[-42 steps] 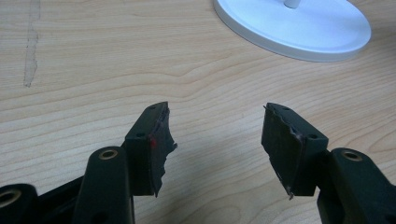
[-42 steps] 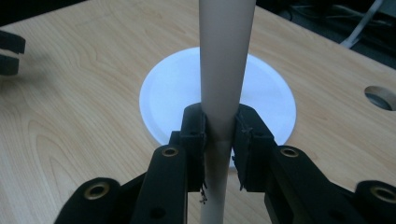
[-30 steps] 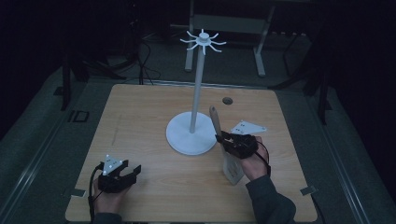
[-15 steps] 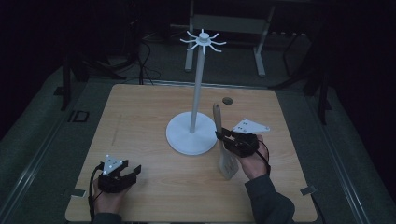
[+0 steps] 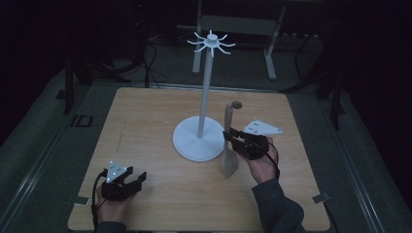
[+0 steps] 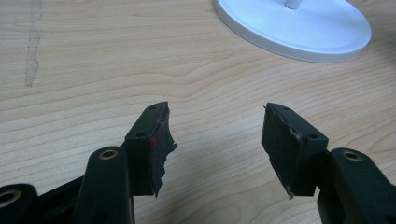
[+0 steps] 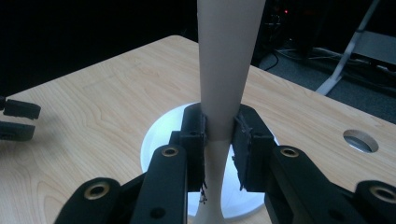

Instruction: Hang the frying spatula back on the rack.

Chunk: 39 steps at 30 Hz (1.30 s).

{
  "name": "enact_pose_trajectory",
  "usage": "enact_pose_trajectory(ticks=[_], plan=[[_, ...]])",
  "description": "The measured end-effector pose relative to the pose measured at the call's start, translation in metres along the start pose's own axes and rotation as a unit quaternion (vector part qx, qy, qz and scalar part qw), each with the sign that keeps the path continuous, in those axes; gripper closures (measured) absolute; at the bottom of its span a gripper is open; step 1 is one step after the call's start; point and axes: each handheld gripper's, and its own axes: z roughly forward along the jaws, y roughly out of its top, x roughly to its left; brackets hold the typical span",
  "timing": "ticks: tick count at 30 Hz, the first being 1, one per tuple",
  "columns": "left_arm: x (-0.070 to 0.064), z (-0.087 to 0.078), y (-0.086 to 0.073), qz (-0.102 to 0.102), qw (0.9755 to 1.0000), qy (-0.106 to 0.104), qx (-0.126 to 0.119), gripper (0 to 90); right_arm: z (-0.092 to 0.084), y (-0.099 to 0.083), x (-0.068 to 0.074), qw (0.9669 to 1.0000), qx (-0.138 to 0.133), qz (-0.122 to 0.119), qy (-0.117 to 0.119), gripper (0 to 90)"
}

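- Clamping a pale wooden spatula [image 5: 228,145] by its narrow handle, the right gripper [image 5: 232,139] has its two black jaws pressed against the wood from either side; in the right gripper view the right gripper [image 7: 219,135] shows the handle rising between the pads and widening above them.
- The spatula stands nearly upright in the high view, its flat blade end down on the light wooden table [image 5: 145,126] just below the gripper and its rounded handle tip above it.
- Just beside the right gripper, on the side its jaws face, stands a white metal stand with a round flat base [image 5: 198,141]; its thin pole rises well above the gripper to a crown of short white hooks [image 5: 211,42].
- In the right gripper view the white base lies directly behind the clamped handle, and a round hole in the tabletop [image 7: 360,140] sits off to the right.
- The left gripper [image 5: 127,178] rests low at the near left of the table, well apart from the spatula, with a grey three-cornered plate on top.
- In the left gripper view the left gripper [image 6: 215,135] has its jaws spread apart with bare wood between them; the stand's white base lies ahead and to the right.
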Motion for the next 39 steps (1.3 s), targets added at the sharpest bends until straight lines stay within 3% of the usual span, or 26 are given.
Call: enact_pose_trajectory(ticks=[39], plan=[[0.000,0.000,0.000,0.000,1.0000,0.000,-0.001,42.2,-0.001,0.038,-0.004,0.9987,-0.052,0.005,-0.001,75.1]])
